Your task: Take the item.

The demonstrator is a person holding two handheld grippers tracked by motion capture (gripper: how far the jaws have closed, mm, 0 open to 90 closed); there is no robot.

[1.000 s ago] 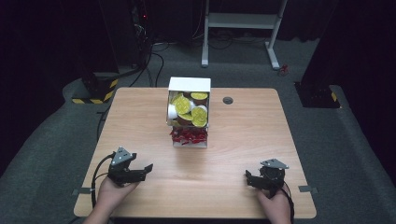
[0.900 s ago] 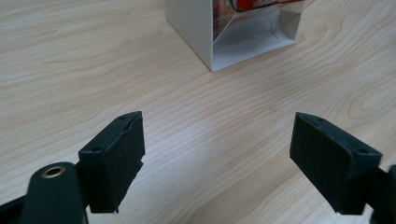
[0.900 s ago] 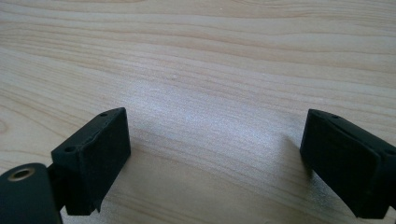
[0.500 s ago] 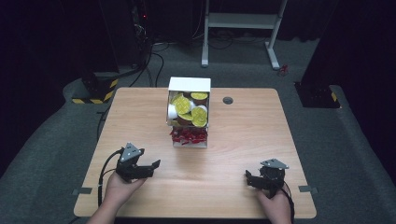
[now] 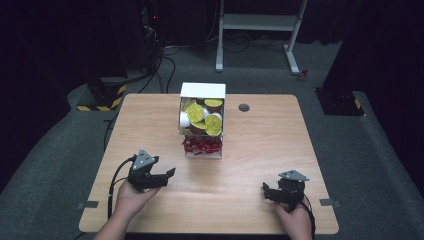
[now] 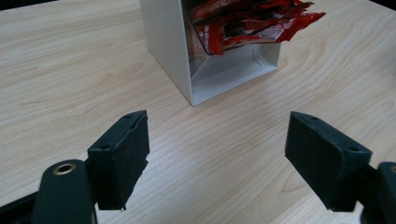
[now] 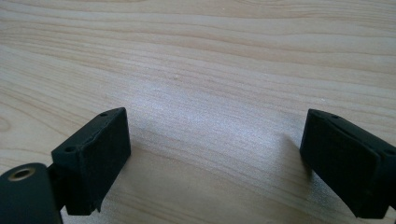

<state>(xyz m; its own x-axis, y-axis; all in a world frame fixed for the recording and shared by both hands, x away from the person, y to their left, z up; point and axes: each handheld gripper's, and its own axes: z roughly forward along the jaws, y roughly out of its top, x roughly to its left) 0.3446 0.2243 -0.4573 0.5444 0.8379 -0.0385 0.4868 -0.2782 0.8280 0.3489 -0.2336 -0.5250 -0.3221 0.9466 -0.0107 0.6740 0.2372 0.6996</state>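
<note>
Two tools gape wide, empty: left tool (image 6: 217, 154) faces the box (image 6: 187, 60) ahead; right tool (image 7: 215, 163) over bare tabletop (image 7: 196, 70). Red packets (image 6: 252, 23), seemingly loose, could spill if nudged.

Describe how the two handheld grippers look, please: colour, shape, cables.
Both the left gripper and the right gripper are black, each with two blocky jaws, a grey three-cornered plate on top and a black cable trailing back. Forearms look bare; no sleeves visible.

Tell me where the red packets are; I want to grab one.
In the high view the red packets spill from the lower opening of the white dispenser box at the table's middle, ahead and right of the left hand-held gripper.
</note>
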